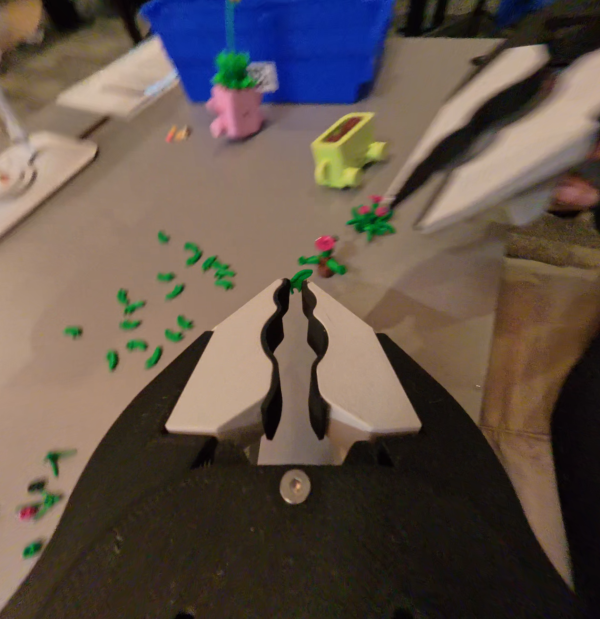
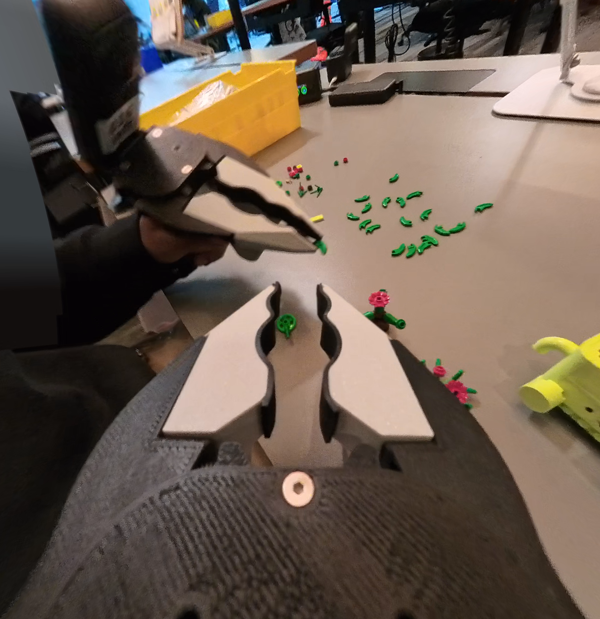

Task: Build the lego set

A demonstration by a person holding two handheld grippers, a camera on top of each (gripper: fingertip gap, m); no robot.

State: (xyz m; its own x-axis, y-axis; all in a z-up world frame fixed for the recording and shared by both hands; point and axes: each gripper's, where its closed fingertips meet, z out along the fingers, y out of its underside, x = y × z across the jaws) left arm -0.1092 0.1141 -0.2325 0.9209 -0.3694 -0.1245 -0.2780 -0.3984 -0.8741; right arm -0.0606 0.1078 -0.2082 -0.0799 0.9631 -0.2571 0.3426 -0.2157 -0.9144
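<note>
My left gripper (image 1: 295, 284) is shut on a small green leaf piece (image 1: 301, 277) and holds it above the grey table (image 1: 224, 207); it also shows in the right wrist view (image 2: 320, 246) with the leaf (image 2: 322, 248) at its tip. Just beyond it stands a small stem with a pink flower (image 1: 325, 254), which also shows in the right wrist view (image 2: 380, 311). My right gripper (image 2: 297, 288) is open and empty, low over a round green piece (image 2: 286, 324) that lies between its fingers. In the left wrist view the right gripper (image 1: 405, 214) hovers by a leafy flower cluster (image 1: 370, 219).
Several loose green leaves (image 1: 171, 301) (image 2: 419, 227) lie scattered on the table. A lime-green pot (image 1: 348, 150) (image 2: 573, 392), a pink pot with a green plant (image 1: 236, 110), a blue bin (image 1: 275, 43), a yellow bin (image 2: 241, 107) and a white stand base (image 2: 553, 97) sit around. The gap from one gripper's tips to the other's is roughly 6 centimetres.
</note>
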